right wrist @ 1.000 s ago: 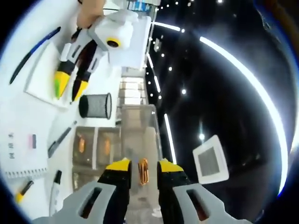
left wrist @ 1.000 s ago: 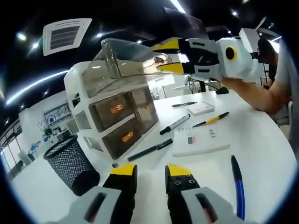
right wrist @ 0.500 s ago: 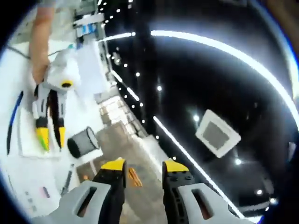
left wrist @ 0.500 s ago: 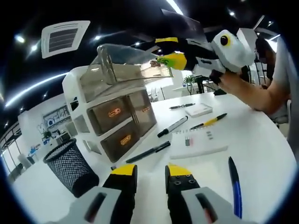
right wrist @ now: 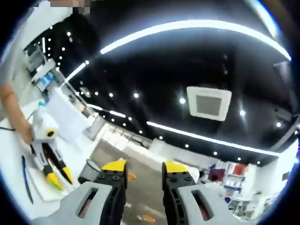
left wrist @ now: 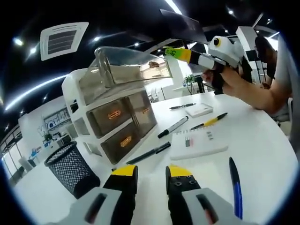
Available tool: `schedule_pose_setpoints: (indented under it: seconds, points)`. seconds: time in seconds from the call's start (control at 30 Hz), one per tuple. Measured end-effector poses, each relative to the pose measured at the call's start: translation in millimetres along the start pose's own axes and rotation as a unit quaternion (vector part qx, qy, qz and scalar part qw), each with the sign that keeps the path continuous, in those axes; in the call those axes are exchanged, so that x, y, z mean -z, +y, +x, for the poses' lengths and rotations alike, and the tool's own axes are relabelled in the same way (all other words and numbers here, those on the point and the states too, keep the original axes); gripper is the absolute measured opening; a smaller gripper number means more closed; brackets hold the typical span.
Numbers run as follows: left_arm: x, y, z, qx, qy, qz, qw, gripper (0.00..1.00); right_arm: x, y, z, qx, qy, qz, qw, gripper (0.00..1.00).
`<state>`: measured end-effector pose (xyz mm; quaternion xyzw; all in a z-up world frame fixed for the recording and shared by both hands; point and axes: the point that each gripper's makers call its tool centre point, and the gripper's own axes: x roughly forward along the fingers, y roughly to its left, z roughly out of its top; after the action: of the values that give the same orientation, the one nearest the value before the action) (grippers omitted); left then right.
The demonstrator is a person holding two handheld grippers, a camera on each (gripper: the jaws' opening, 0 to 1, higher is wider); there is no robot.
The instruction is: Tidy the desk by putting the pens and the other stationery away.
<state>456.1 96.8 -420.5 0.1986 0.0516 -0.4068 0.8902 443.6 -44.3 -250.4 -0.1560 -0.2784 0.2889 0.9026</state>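
No text, label or number is legible anywhere.

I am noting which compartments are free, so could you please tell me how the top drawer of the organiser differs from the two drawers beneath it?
The top drawer is pulled out of the white organiser and tilted; the two lower drawers sit pushed in. The top drawer is seen from the side, so its walls look see-through, while the lower drawers show their smoky fronts. All three carry an orange handle.

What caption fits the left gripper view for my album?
Open left tongs hover over a white desk strewn with pens, beside a drawer organizer.
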Motion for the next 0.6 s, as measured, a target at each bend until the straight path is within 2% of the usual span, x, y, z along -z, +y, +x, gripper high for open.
schedule_pose_setpoints:
  seconds: [0.07,0.17,0.3,0.47,0.57,0.6]
  points:
    - [0.0,0.7,-0.4,-0.001,0.0,0.0,1.0,0.25,-2.4,-0.9,-2.0,0.002,-0.004,0.006,1.0,0.27]
    - [-0.2,1.9,-1.3,-0.003,-0.001,-0.001,1.0,0.25,-12.2,6.6,-7.3,-0.018,-0.027,0.039,0.9987,0.28]
    - [0.1,3.6,-1.8,-0.01,0.002,0.011,0.9999,0.25,-7.5,10.3,-23.4,-0.011,-0.015,0.025,0.9995,0.26]
    - [0.6,0.2,-0.4,-0.005,0.004,0.012,0.9999,0.25,-1.2,8.5,-43.7,0.001,-0.002,0.031,0.9995,0.25]
    - [0.5,-1.0,0.1,-0.003,0.004,0.012,0.9999,0.25,8.7,10.8,-55.3,-0.001,0.02,0.026,0.9995,0.25]
    - [0.9,-1.3,0.4,-0.003,0.004,0.011,0.9999,0.25,17.6,11.5,-61.8,-0.003,0.037,0.004,0.9993,0.25]
